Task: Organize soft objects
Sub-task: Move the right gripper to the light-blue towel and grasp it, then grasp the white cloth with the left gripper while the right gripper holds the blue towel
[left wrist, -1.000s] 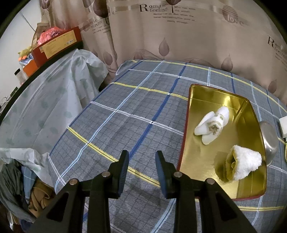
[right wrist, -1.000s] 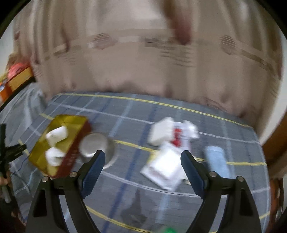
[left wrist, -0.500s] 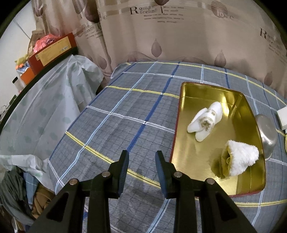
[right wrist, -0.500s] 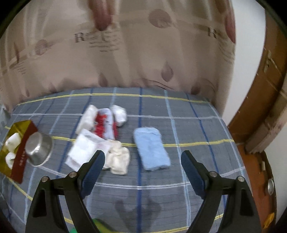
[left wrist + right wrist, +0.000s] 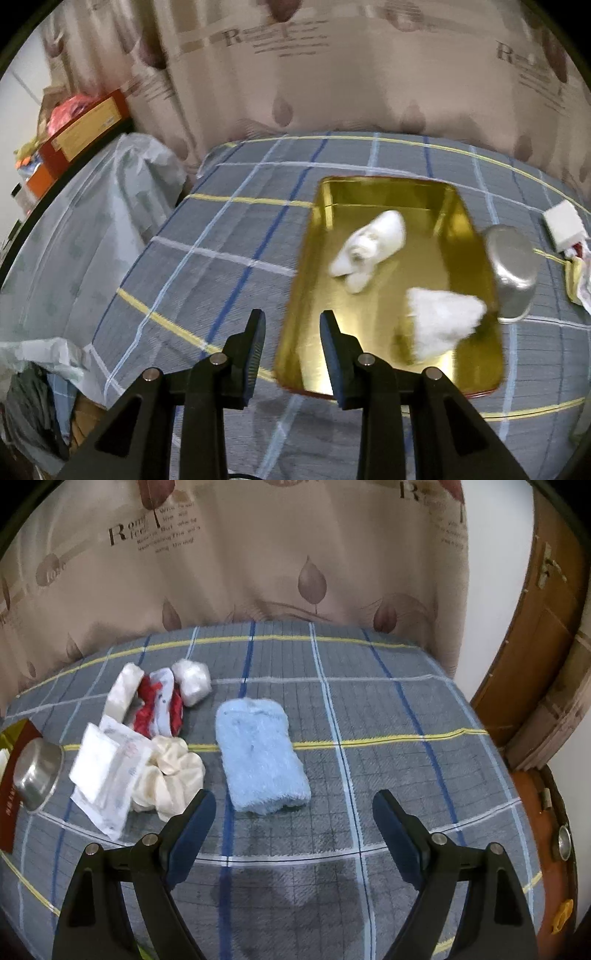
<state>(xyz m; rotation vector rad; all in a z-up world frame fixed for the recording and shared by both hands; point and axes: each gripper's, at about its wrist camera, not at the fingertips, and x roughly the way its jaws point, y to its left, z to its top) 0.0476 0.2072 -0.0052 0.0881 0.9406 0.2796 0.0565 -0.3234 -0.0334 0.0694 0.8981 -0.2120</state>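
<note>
Smeared by motion in the left wrist view: gold tray [image 5: 391, 384], the two white rolled cloths [image 5: 369, 247] inside it, curtain lettering [image 5: 273, 35]. Cut off at the right edge there: white packet [image 5: 563, 225] and a yellowish item [image 5: 578, 280], perhaps cloth. In the right wrist view, clipped at the left edge: red tray side [image 5: 14, 794], partly behind the steel bowl [image 5: 37, 773]. Half buried under a plastic pouch [image 5: 107, 775]: cream scrunchie [image 5: 173, 779].
</note>
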